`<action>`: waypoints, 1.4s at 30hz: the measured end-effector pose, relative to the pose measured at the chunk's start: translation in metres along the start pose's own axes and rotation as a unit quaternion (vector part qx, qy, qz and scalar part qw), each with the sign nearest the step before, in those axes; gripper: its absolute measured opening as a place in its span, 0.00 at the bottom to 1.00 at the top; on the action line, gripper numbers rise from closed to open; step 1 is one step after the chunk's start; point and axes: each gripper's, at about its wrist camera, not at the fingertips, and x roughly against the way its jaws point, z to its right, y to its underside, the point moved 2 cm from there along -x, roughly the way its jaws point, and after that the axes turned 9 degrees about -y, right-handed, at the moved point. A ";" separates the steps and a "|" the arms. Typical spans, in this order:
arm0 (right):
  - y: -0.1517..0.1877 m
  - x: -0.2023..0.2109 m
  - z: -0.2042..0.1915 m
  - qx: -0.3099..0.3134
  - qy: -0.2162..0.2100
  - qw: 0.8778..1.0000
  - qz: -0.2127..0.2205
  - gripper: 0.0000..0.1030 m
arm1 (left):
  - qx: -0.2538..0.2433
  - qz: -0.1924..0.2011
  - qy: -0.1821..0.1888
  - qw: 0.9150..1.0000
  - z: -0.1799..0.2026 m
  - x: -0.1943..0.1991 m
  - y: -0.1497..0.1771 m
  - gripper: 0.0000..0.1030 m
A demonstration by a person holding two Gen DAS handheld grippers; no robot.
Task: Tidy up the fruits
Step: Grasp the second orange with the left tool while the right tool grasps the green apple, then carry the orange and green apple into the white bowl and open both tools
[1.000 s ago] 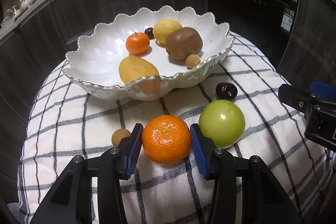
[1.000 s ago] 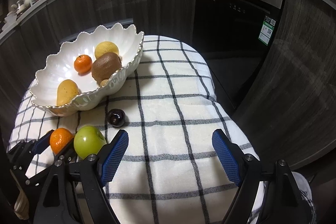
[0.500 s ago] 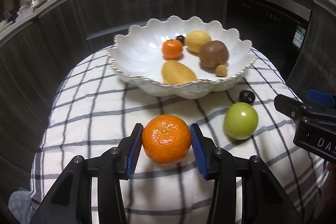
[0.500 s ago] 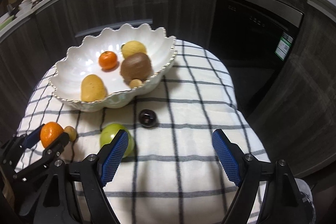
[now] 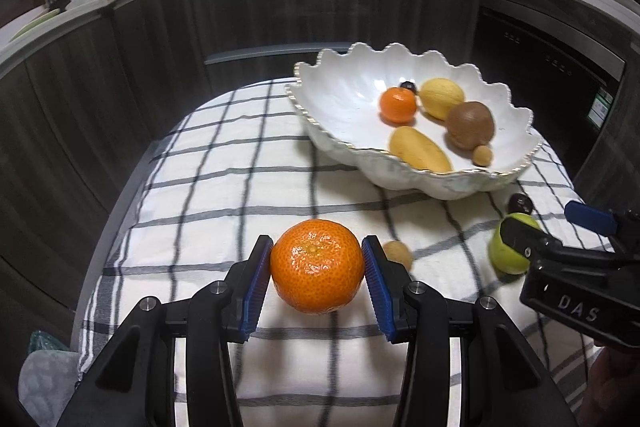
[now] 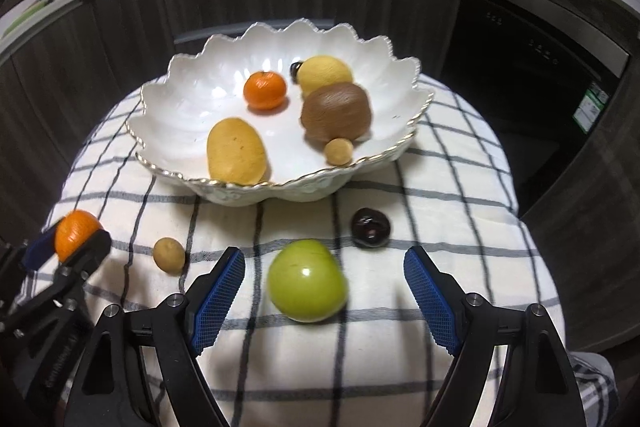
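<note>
Lifted, clamped: glossy dimpled mandarin (image 5: 317, 271).

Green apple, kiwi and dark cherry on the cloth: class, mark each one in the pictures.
Green apple (image 6: 307, 280), right wrist view, middle of its skin.
Kiwi (image 6: 336, 111), right wrist view, centre of its brown side.
Dark cherry (image 6: 370, 227), right wrist view, its top.
</note>
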 end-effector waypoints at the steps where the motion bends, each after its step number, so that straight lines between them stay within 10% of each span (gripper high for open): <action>1: 0.000 -0.004 -0.001 0.001 0.000 1.000 -0.003 0.80 | 0.001 0.000 -0.002 1.000 -0.003 -0.001 0.000 0.44; 14: 0.012 -0.039 0.000 -0.007 -0.013 0.999 -0.047 0.49 | 0.009 -0.008 -0.001 1.000 -0.008 -0.008 0.002 0.44; 42: -0.039 0.033 0.000 0.000 -0.046 0.998 0.041 0.48 | 0.010 0.041 0.026 0.999 0.002 0.023 -0.051 0.44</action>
